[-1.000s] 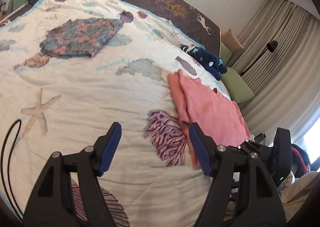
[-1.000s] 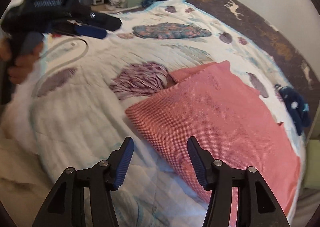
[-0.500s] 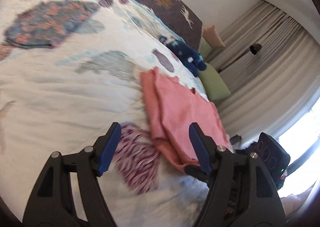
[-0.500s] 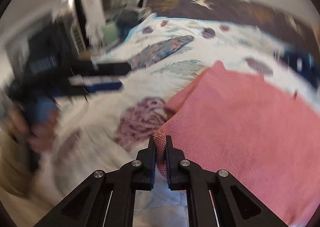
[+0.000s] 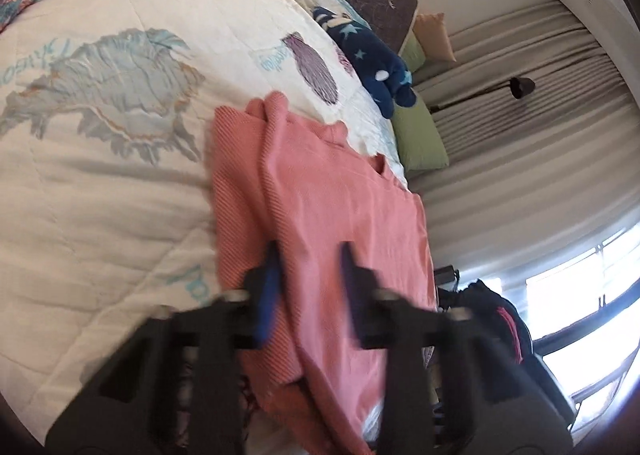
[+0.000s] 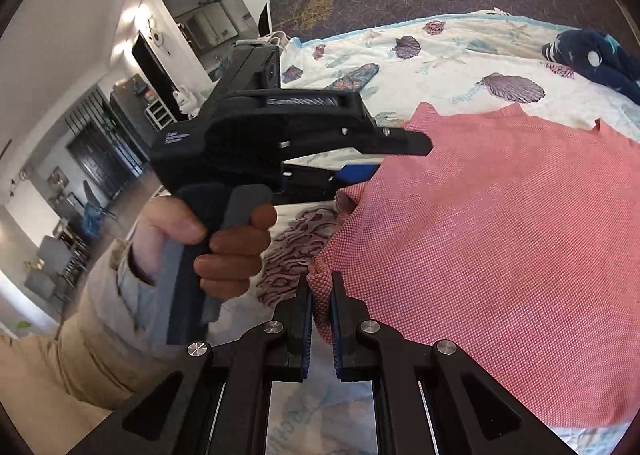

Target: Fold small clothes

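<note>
Pink top (image 6: pixel 500 239) lies flat on bed (image 5: pixel 100 175). Right tool (image 6: pixel 320 319) clamped on its near corner. Left tool (image 5: pixel 310 295) half open over top, empty. Step: gripping edge; next, prob. lift both, fold across.

Pink woven garment (image 6: pixel 500 239), white seashell-print quilt (image 5: pixel 100 183)
</note>
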### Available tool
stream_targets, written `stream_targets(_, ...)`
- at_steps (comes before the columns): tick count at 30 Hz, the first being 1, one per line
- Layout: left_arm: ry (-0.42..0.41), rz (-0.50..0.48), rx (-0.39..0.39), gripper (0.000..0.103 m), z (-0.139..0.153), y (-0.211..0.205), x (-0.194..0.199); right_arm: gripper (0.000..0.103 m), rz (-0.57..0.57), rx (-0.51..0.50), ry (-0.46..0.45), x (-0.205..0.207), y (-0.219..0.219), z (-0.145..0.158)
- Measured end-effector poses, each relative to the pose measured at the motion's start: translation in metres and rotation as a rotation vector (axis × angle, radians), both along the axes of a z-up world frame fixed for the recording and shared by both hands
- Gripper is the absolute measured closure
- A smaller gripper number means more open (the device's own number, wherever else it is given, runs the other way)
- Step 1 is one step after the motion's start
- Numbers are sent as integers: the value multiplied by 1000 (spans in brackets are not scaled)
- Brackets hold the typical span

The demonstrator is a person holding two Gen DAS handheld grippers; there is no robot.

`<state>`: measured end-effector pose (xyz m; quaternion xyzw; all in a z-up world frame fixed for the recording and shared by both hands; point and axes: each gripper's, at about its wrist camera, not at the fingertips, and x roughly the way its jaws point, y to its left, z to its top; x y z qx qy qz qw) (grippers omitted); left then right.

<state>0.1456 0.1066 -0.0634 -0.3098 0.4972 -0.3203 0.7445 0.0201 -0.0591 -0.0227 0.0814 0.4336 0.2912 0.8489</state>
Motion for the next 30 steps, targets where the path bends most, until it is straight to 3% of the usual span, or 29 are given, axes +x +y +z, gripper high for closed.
stream_targets(3,-15,53,29,90,7,12,1,96,7,12,4,-2,-3,0)
stream_targets(4,-25,83,40,82,10,17,1,96,12,17,6,-1,-4,-1)
stream_targets(5,-31,116,57,73,13,23,0,96,15,21,8,0,-5,-2)
stream_targets(6,-35,136,68,48,15,28,1,96,19,25,10,1,-6,-3)
stream_targets(7,-35,145,68,34,14,31,2,96,23,29,11,1,-7,-4)
stream_targets(12,83,60,31,33,-7,19,15,96,29,65,12,-1,-14,-1)
stream_targets(14,75,55,6,33,-7,14,18,96,25,85,16,2,-20,-2)
stream_targets(15,65,46,-3,43,-5,11,19,96,23,90,17,2,-22,-2)
stream_targets(16,60,35,-10,71,-3,8,22,96,21,97,19,2,-23,-1)
stream_targets(17,60,25,0,86,-1,5,25,96,20,106,21,2,-25,-1)
stream_targets(18,59,24,13,92,1,1,27,96,19,110,21,2,-26,0)
stream_targets(30,-73,-4,109,93,59,-44,24,96,-24,224,-15,-6,-62,16)
